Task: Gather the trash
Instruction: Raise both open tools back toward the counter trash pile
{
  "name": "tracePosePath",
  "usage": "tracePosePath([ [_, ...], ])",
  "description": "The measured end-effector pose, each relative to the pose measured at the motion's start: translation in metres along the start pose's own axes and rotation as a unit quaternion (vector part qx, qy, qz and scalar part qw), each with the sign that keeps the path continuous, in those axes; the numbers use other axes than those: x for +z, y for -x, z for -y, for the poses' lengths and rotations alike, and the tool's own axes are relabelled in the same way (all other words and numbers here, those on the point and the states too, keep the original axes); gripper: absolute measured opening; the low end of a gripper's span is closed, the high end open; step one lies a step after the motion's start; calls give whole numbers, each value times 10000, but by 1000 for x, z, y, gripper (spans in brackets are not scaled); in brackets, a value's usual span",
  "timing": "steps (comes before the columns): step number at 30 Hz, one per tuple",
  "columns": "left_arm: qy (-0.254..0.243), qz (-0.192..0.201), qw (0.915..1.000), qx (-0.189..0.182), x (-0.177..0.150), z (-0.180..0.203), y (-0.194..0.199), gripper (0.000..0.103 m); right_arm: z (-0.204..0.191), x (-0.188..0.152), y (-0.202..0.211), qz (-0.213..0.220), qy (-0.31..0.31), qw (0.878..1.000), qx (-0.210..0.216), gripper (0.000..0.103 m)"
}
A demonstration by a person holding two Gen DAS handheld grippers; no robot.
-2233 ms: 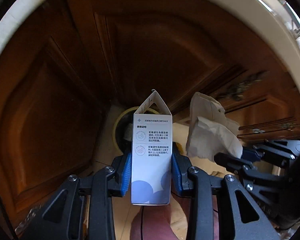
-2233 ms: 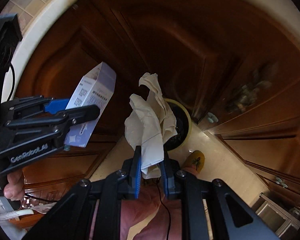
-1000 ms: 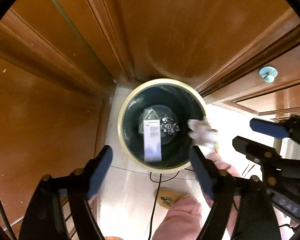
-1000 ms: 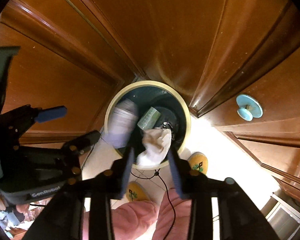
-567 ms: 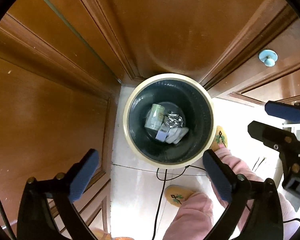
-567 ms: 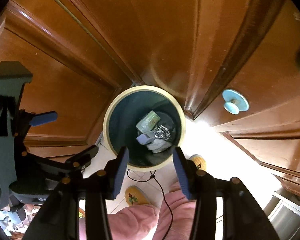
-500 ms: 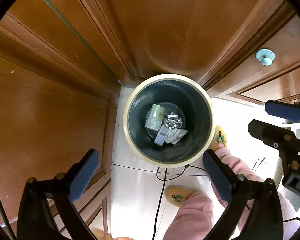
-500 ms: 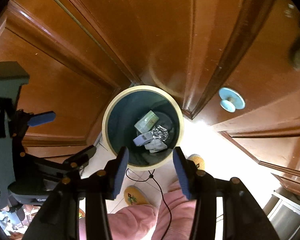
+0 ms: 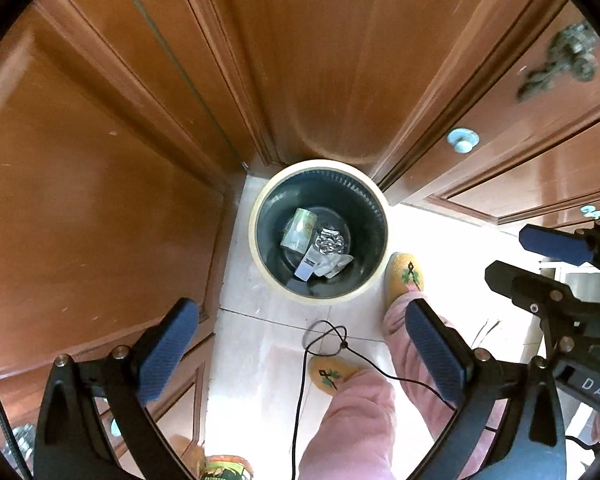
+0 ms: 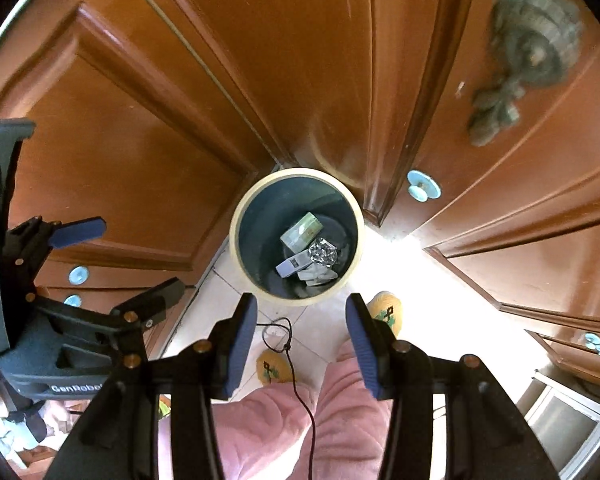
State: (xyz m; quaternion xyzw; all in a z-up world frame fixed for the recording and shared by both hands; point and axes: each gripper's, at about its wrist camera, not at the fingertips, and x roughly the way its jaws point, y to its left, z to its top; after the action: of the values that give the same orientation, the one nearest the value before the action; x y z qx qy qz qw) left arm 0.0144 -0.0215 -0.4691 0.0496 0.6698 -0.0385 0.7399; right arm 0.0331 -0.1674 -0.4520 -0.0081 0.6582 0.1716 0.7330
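A round trash bin (image 9: 260, 256) (image 10: 236, 256) with a cream rim and dark inside stands on the floor in the corner of wooden cabinets. At its bottom lie the white carton (image 9: 306, 266) (image 10: 290, 266), the crumpled tissue (image 9: 334, 266) (image 10: 316, 276), a foil ball (image 9: 330, 240) (image 10: 320, 254) and a greenish pack (image 9: 298, 230) (image 10: 302, 232). My left gripper (image 9: 300, 324) hangs high above the bin, open wide and empty. My right gripper (image 10: 300, 314) is open too, nothing between its fingers, also above the bin. Each gripper shows at the edge of the other's view.
Brown cabinet doors with pale blue knobs (image 9: 462, 140) (image 10: 423, 190) close in on the bin from the back and both sides. A person's pink-trousered legs (image 9: 352, 420) and yellow slippers (image 9: 404, 274) stand on the light tiles before the bin. A thin black cable (image 9: 324, 336) dangles.
The carton and the tissue dropped from the grippers into the bin and now lie at its bottom. Both grippers opened and rose, so the bin looks smaller.
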Motion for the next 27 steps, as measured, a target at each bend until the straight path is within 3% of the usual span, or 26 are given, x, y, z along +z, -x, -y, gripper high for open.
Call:
tracePosePath([
  [9, 187, 315, 9993, -48, -1, 0, 95, 102, -17, -11, 75, 124, 204, 9997, -9, 46],
  [19, 10, 860, 9963, 65, 2, 13, 197, 102, -26, -9, 172, 539, 289, 9981, 75, 46],
  [27, -68, 1286, 9917, 36, 23, 25, 271, 102, -21, 5, 232, 841, 338, 9958, -95, 46],
])
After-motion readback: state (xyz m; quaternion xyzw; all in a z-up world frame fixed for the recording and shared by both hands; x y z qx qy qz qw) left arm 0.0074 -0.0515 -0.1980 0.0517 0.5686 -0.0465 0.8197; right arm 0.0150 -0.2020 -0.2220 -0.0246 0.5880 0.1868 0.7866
